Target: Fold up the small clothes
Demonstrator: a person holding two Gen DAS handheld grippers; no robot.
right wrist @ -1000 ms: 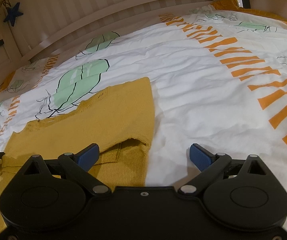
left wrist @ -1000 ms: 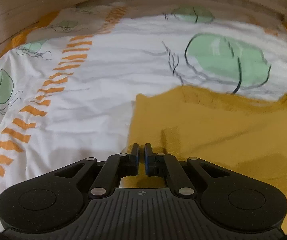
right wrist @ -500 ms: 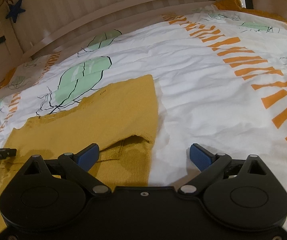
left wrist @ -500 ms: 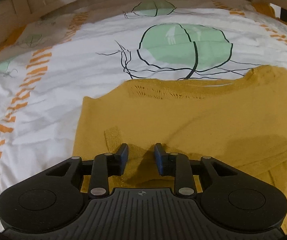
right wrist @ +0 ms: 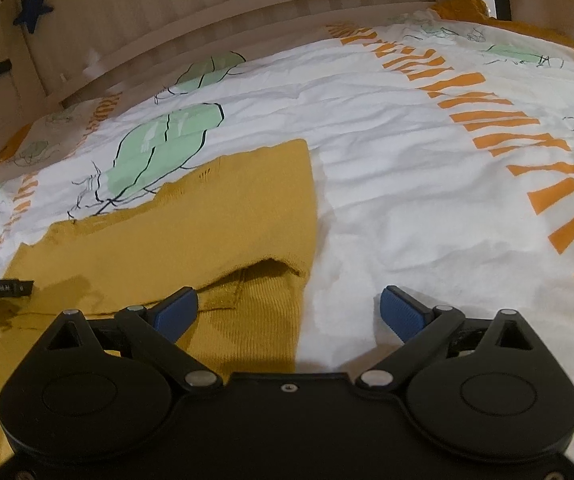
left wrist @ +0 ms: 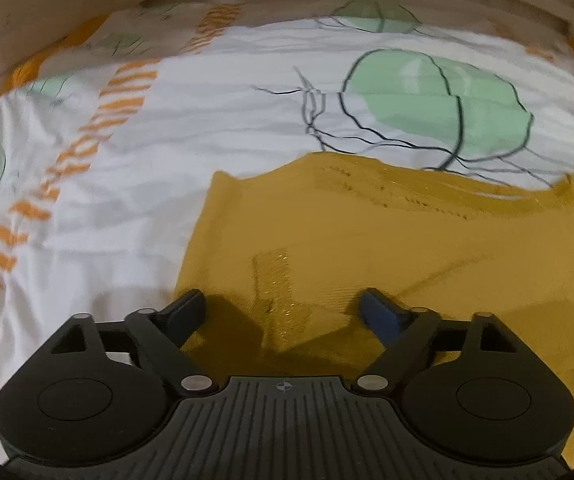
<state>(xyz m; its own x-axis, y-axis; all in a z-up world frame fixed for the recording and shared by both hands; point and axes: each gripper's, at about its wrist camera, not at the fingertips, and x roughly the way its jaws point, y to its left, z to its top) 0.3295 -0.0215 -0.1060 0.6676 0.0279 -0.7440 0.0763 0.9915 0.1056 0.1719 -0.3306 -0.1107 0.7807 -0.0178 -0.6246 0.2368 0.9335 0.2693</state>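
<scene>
A mustard knitted top (left wrist: pixel 367 240) lies flat on the bed sheet (left wrist: pixel 207 120). My left gripper (left wrist: pixel 281 304) hovers low over its left part, near the left edge. Its jaws are opening wide; the cloth lies under the gap and the pads do not press on it. In the right wrist view the same top (right wrist: pixel 187 220) shows its right edge, where a flap (right wrist: pixel 255 280) is folded over a ribbed layer. My right gripper (right wrist: pixel 289 300) stands open over that edge, its left finger above the cloth and its right finger above the bare sheet.
The white sheet (right wrist: pixel 407 200) carries green leaf prints and orange stripes. Wooden slatted rails (right wrist: pixel 247 4) close off the far side. A blue star (right wrist: pixel 33 10) hangs at the top left. A black labelled part (right wrist: pixel 3 289) pokes in at the left edge.
My left gripper's jaws went from shut to wide open, with the top's left part now between them. The left wrist view swung across the garment. The right gripper stayed put, open.
</scene>
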